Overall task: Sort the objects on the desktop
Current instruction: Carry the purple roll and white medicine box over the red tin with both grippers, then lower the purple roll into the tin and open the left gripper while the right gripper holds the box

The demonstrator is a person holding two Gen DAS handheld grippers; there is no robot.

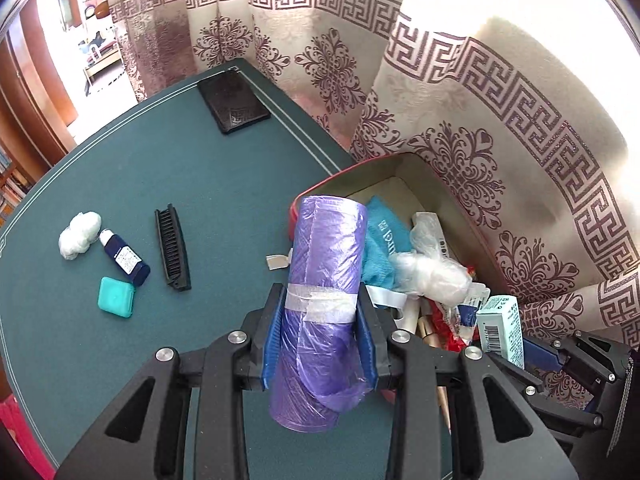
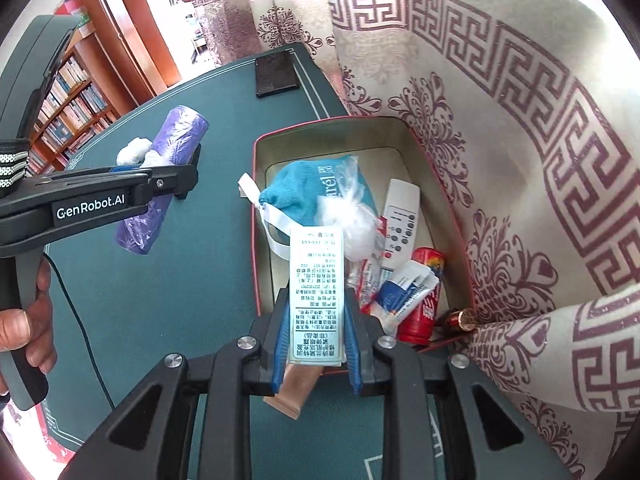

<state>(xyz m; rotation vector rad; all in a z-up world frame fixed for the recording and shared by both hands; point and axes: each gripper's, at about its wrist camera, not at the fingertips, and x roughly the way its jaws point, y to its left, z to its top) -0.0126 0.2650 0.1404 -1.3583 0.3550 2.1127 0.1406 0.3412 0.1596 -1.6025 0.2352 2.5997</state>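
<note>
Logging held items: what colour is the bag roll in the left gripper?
Purple, banded with clear tape. The bag roll in the left gripper shows best in the left wrist view.

Both views are brightly lit by daylight that is filtered through the patterned curtain (image 1: 460, 128), whose upper folds are blown out to white. Soft shadows are cast on the green tabletop (image 1: 180, 184). Strong fisheye bending is seen toward the edges, and the corners are vignetted dark. The centres are rendered sharply; the distant bookshelf (image 2: 72, 108) is slightly softened.
</note>
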